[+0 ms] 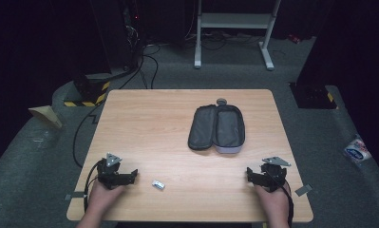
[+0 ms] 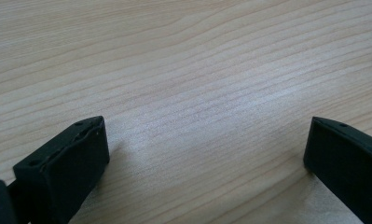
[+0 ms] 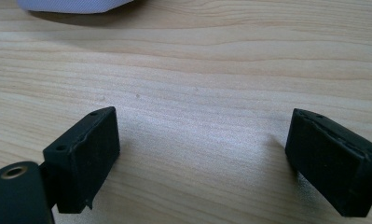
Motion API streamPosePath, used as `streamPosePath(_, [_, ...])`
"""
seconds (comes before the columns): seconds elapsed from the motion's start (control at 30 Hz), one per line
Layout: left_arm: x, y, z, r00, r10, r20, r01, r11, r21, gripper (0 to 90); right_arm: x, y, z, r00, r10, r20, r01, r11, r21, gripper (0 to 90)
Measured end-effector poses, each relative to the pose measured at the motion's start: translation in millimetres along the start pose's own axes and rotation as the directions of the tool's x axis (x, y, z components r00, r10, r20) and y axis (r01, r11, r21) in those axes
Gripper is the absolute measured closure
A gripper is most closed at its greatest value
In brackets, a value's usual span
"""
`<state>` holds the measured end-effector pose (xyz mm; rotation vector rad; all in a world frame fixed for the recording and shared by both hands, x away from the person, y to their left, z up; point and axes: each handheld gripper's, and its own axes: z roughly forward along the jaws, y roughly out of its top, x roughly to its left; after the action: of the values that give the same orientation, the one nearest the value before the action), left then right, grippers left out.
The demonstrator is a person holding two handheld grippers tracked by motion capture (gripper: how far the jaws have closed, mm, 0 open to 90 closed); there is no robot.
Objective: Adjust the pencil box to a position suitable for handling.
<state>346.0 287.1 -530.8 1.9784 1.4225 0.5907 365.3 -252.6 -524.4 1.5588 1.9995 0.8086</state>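
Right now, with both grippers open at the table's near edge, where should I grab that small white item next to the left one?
Take the small white item across its short sides, coming from above with the left gripper. It lies flat and alone on the table, with bare wood all round.

The rectangular light wooden table (image 1: 144,123) has a smooth, matt grained top. The open dark grey pouch (image 1: 217,128) looks like soft cloth. The black gripper pads (image 3: 88,154) look matt and rubbery.

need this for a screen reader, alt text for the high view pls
A person's hands rest an open left gripper and open right gripper on a wooden table. An unzipped grey pouch lies open mid-table; a small white object sits beside the left gripper.
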Motion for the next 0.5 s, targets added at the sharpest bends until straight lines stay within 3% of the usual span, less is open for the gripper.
streamPosePath(0.5, [-1.5, -0.2, -0.6, 0.9998, -0.010, -0.016, 0.010, 1.0000, 0.001, 0.7, -0.3, -2.3, -2.9, 0.9998, -0.007, -0.018, 0.007, 1.000, -0.006, 12.0])
